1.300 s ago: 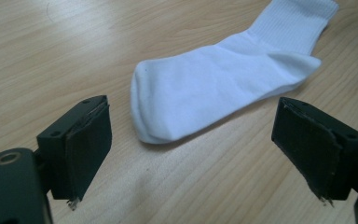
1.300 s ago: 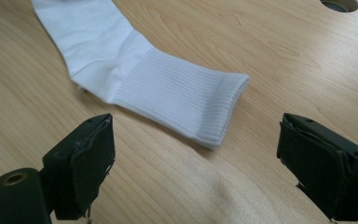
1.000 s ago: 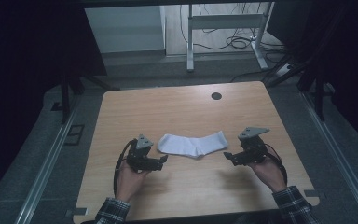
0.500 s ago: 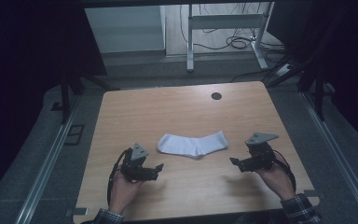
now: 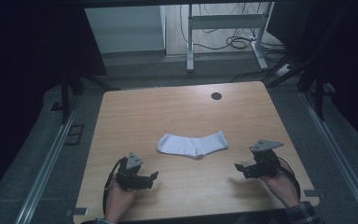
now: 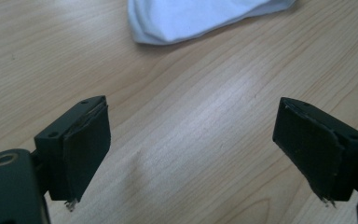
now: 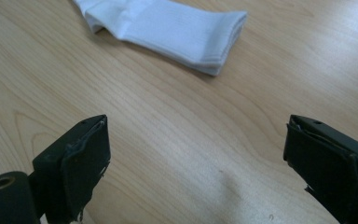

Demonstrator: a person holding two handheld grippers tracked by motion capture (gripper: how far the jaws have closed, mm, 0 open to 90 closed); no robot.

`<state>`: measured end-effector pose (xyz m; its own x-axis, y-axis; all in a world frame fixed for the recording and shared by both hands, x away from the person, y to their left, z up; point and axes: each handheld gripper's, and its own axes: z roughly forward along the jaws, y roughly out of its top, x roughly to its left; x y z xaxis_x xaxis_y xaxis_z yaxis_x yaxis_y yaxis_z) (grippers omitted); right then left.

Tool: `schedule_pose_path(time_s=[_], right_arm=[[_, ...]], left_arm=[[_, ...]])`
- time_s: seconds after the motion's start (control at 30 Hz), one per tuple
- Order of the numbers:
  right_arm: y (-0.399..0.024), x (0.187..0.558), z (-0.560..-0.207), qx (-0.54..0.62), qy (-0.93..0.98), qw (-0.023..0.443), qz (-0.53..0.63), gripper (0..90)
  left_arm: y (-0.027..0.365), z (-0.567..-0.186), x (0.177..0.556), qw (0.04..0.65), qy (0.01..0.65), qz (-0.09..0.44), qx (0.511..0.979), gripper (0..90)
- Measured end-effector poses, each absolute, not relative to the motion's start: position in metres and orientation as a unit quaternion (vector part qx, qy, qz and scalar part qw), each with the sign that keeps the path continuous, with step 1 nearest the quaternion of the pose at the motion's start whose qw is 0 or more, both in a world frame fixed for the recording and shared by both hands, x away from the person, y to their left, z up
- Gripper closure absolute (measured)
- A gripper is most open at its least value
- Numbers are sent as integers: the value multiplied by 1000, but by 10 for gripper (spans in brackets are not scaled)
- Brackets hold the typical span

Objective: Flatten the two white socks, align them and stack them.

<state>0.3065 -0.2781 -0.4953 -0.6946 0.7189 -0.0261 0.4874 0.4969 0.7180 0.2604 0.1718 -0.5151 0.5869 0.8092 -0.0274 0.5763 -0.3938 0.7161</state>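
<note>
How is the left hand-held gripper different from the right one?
The left hand-held gripper sits nearer the table's front edge; the right hand-held gripper sits a bit farther forward. The left one faces the sock's rounded end, the right one its ribbed open end. Both have jaws wide open, hold nothing, and are apart from the sock.

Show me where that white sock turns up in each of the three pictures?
High view: white sock lies mid-table, between the two grippers.
Left gripper view: sock at top centre, beyond the open jaws.
Right gripper view: sock at top, left of centre.
Shared landmark: the wooden table.
</note>
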Motion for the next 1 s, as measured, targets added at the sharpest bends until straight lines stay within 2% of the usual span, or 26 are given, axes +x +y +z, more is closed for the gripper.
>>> schedule_pose_path(time_s=[1.0], right_arm=[[-285, 303, -534, 362, 859, 142, 334, 68]], left_arm=[[159, -544, 253, 333, 416, 157, 831, 112]])
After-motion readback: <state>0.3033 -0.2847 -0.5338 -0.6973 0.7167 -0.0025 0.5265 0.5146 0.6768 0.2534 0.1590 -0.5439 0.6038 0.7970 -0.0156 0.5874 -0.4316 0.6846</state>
